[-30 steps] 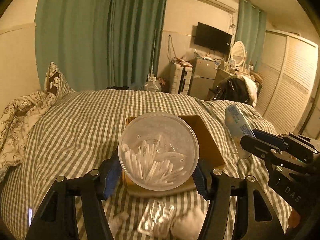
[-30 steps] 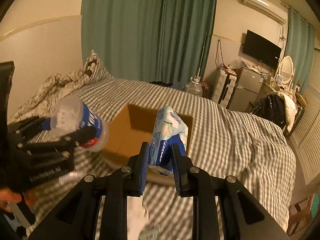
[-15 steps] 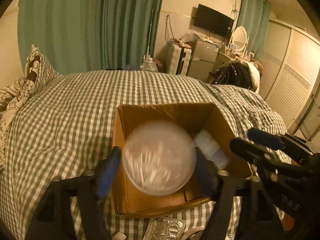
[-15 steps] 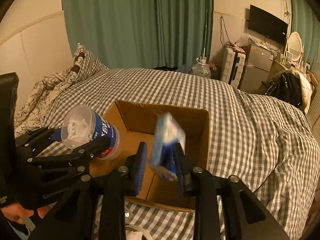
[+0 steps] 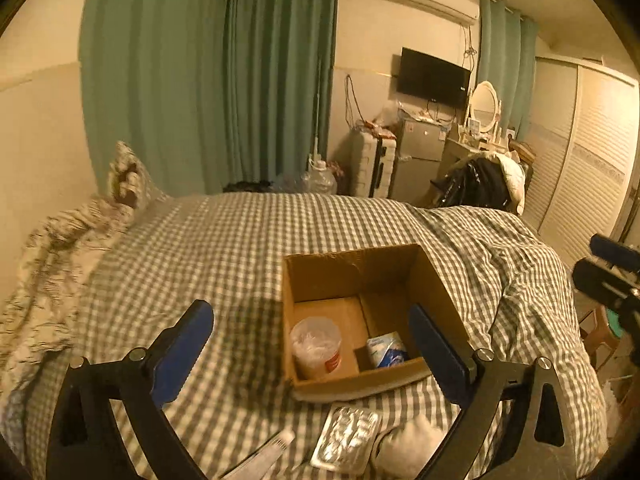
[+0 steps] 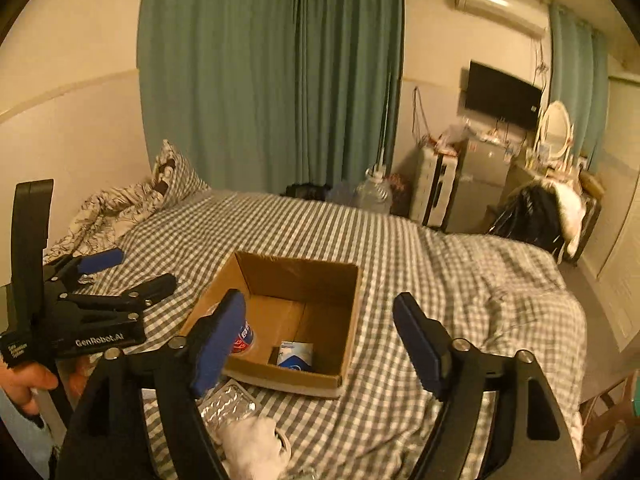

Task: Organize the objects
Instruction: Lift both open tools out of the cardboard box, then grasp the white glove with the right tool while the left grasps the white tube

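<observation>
An open cardboard box (image 5: 434, 280) stands on the checked bed; it also shows in the right wrist view (image 6: 352, 320). Inside lie a clear cotton-swab tub (image 5: 316, 346) and a blue-white tissue pack (image 5: 387, 350); both also show in the right wrist view, the tub (image 6: 244, 338) partly hidden behind a finger and the pack (image 6: 295, 356). My left gripper (image 5: 310, 344) is open and empty, held above the box's near side. My right gripper (image 6: 320, 340) is open and empty above the box. The left gripper also appears at the left of the right wrist view (image 6: 124, 270).
A foil blister pack (image 5: 348, 438), a white cloth wad (image 5: 408, 446) and a slim white tube (image 5: 266, 454) lie on the bed in front of the box. A rumpled patterned quilt and pillow (image 5: 68, 232) are at the left. Fridge, chair and wardrobe stand beyond the bed.
Both grippers opened: the swab tub and the tissue pack dropped into the box. Both grippers then pulled back and up from the box.
</observation>
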A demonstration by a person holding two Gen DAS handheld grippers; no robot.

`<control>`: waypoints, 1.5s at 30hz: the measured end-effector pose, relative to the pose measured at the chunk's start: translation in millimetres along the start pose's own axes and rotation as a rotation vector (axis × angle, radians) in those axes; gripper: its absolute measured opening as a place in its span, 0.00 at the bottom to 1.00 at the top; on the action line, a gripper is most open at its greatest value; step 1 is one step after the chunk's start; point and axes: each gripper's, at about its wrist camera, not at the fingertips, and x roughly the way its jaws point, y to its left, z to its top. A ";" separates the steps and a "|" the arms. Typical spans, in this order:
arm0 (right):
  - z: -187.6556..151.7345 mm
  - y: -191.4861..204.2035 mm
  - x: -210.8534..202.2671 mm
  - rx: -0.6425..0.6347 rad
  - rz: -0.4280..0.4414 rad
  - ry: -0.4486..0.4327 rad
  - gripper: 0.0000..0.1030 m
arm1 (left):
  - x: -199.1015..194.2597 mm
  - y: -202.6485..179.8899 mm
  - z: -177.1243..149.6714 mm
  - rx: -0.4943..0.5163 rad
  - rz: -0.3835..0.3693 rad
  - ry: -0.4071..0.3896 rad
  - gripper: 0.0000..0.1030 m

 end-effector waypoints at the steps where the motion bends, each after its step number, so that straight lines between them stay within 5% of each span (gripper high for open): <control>1: -2.3 1.9 -7.8 -0.005 -0.001 -0.003 0.80 | -9.7 2.6 -4.3 0.003 0.015 -0.004 0.99; 9: -54.2 19.5 -22.1 -0.023 -0.019 0.051 0.87 | -32.1 17.9 -66.9 -0.019 0.028 0.032 0.99; 19: -162.4 50.8 80.4 -0.026 0.057 0.318 0.87 | 29.0 1.1 -167.2 0.056 0.099 0.210 0.99; 24: -186.8 59.0 111.2 -0.038 0.082 0.405 0.86 | 39.3 10.3 -174.9 0.036 0.083 0.238 0.99; 31: -190.9 61.9 111.1 -0.030 0.103 0.405 0.41 | 41.4 13.0 -174.9 0.040 0.045 0.263 0.98; 34: -178.4 55.4 94.7 -0.018 0.089 0.351 0.38 | 39.0 8.6 -161.8 0.119 0.038 0.246 0.97; 38: -165.9 43.7 76.0 0.006 0.098 0.306 0.38 | 47.4 5.3 -141.7 0.354 0.080 0.209 0.95; 42: -163.2 38.3 71.9 0.026 0.101 0.298 0.38 | 83.3 17.7 -137.8 0.393 0.020 0.343 0.79; 45: -164.9 40.2 76.5 0.024 0.098 0.313 0.38 | 114.6 19.0 -157.2 0.405 -0.046 0.501 0.78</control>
